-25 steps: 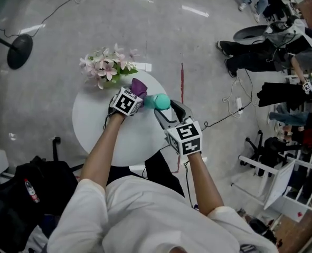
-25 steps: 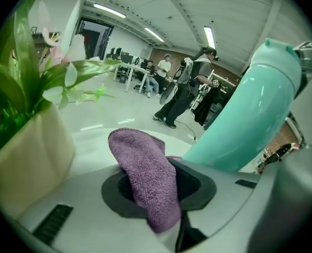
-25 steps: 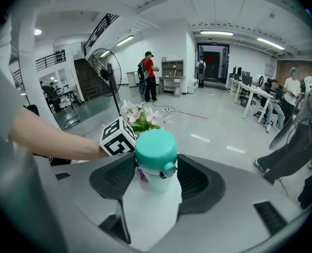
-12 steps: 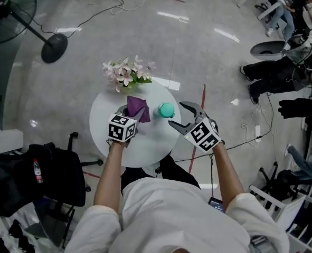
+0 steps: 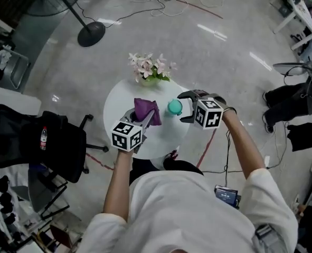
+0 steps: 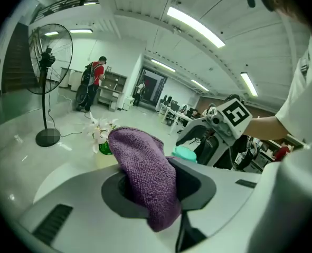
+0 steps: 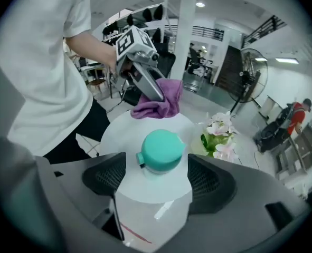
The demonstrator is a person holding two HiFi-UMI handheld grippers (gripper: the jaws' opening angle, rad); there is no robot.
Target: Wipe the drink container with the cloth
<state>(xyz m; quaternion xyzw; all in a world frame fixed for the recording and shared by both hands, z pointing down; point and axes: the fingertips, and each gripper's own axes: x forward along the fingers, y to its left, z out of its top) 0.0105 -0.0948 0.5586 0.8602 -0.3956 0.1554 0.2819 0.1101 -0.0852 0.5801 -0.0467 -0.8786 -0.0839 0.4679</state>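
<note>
A clear drink bottle with a teal cap (image 5: 175,107) is upright at the right side of the round white table (image 5: 119,107). My right gripper (image 5: 183,108) brackets it. Its jaws are opening, and the bottle (image 7: 158,157) sits between them with the pads (image 7: 105,175) not pressing on it. My left gripper (image 5: 142,121) is shut on a purple cloth (image 5: 146,109), held a little left of the bottle and apart from it. In the left gripper view the cloth (image 6: 142,162) droops out of the jaws and the teal cap (image 6: 186,153) shows behind it.
A pot of pink and white flowers (image 5: 150,67) stands at the table's far edge. A standing fan's base (image 5: 91,34) is on the floor beyond. At the left, close to the table, is a black chair with a bag (image 5: 34,141). Cables lie on the floor.
The right gripper let the bottle go, drew back with its jaws wider, then came in around the bottle. The left gripper drew the cloth off the bottle toward the person.
</note>
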